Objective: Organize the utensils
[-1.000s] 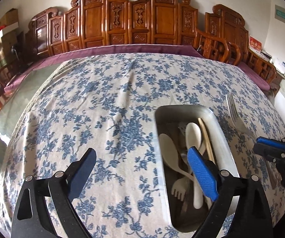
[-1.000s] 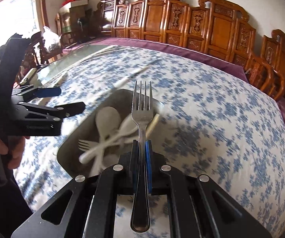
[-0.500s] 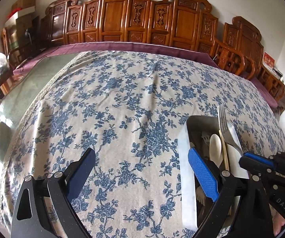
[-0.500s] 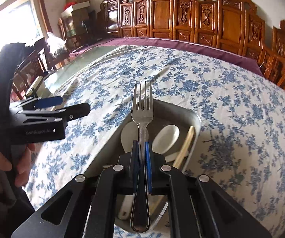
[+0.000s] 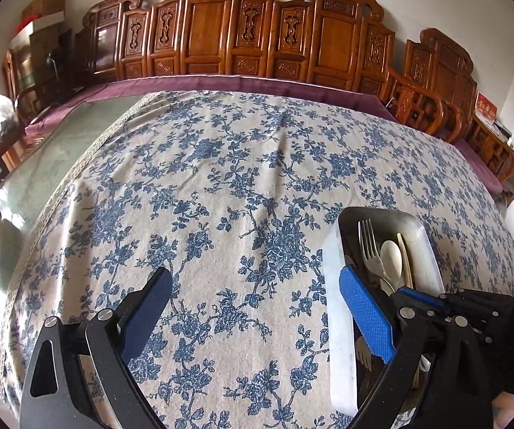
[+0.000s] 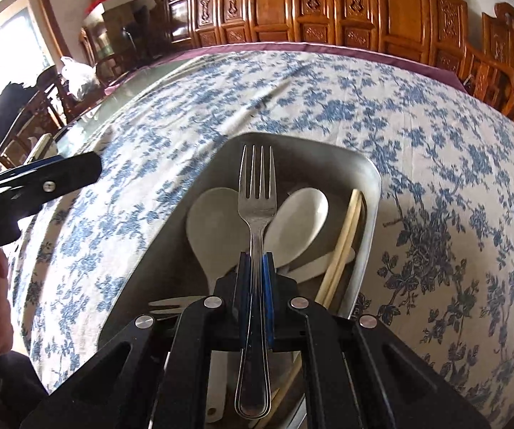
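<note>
My right gripper [image 6: 256, 279] clamps its blue-padded fingers [image 6: 267, 286] tight on the neck of a stainless steel fork [image 6: 257, 196], tines pointing toward the upper part of the right wrist frame. The fork's handle runs back between the black arms to the bottom centre of the frame. The fork hangs over a rectangular grey metal tray [image 6: 371, 214] in the middle of that frame; I cannot tell whether its tines touch anything below.

Inside the tray lie two white plastic spoons [image 6: 299, 214], one bowl on each side of the fork head, and pale wooden chopsticks [image 6: 346, 228] along the tray's right wall. The tines of another fork [image 6: 171, 305] peek out at lower left of my fingers.

The tray sits on a table under a cream tablecloth printed with blue flowers [image 6: 435, 150]. Carved brown wooden chairs [image 6: 328, 7] line the top of the frame.

My left gripper [image 5: 257, 307] stands wide open at the bottom of the left wrist frame, holding nothing, over bare cloth, with its right blue finger [image 5: 366, 312] above the tray's left rim. In that view the tray [image 5: 332, 286], fork [image 5: 367, 243] and right gripper [image 5: 405, 291] occupy the lower right.
</note>
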Available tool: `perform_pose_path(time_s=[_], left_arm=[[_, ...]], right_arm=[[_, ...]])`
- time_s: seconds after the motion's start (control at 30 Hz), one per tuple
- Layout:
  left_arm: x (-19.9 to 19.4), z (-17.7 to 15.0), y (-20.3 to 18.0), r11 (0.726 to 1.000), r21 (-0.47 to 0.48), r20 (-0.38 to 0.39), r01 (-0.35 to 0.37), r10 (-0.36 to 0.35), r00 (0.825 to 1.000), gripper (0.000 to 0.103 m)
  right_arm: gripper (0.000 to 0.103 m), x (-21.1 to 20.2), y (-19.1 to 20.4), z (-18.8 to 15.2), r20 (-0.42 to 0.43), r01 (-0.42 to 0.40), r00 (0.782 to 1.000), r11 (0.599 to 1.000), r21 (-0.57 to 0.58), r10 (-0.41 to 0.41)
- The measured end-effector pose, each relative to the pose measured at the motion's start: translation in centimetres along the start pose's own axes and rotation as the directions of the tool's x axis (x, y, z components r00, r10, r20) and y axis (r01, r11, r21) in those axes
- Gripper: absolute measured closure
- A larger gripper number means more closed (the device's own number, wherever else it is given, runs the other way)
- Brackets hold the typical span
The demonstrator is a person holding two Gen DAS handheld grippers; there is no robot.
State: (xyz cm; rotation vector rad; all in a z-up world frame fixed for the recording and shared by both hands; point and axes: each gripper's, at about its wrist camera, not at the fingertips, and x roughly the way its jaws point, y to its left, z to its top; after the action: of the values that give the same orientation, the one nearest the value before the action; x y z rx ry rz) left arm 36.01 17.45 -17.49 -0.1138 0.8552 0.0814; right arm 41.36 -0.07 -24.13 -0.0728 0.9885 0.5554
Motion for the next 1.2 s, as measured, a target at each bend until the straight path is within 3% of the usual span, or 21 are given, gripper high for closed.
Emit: perform_pose_path(time_s=[0.33, 0.63, 0.9, 1.07, 1.2], left_arm=[[0.1, 0.0, -0.1, 1.0, -0.002, -0.003, 0.0, 0.0, 1.0, 0.012], [0.0, -0.1, -0.5, 1.0, 0.002, -0.003, 0.011, -0.011, 1.0, 0.012], [-0.9, -0.9, -2.7, 0.999, 0.037, 0.002, 0.039, -0.039, 0.999, 0.012], [-1.8, -1.8, -4.5, 0.996, 0.072, 0.008, 0.047, -0.048, 0.999, 0.012], [-2.6, -2.7, -5.9, 0.994, 0.101, 0.005, 0.042, -0.043, 0.999, 0.012]], right_arm=[[0.093, -0.9, 0.0, 0.7, 0.047, -0.046, 0.998, 0.999, 0.01, 0.045], [0.092, -4.2, -1.0, -0.3, 0.107, 0.006, 0.994, 1.0, -0.013, -0.005], [0.072, -8.8, -4.4, -2.7, 0.149, 0.054, 0.987, 0.997, 0.048, -0.06], [0.043, -12.0, -5.9, -4.3, 0.182, 0.1, 0.977, 0.992, 0.073, -0.112], [0.028, -14.2, -6.6, -5.8, 0.2, 0.122, 0.97, 0.989, 0.088, -0.137]])
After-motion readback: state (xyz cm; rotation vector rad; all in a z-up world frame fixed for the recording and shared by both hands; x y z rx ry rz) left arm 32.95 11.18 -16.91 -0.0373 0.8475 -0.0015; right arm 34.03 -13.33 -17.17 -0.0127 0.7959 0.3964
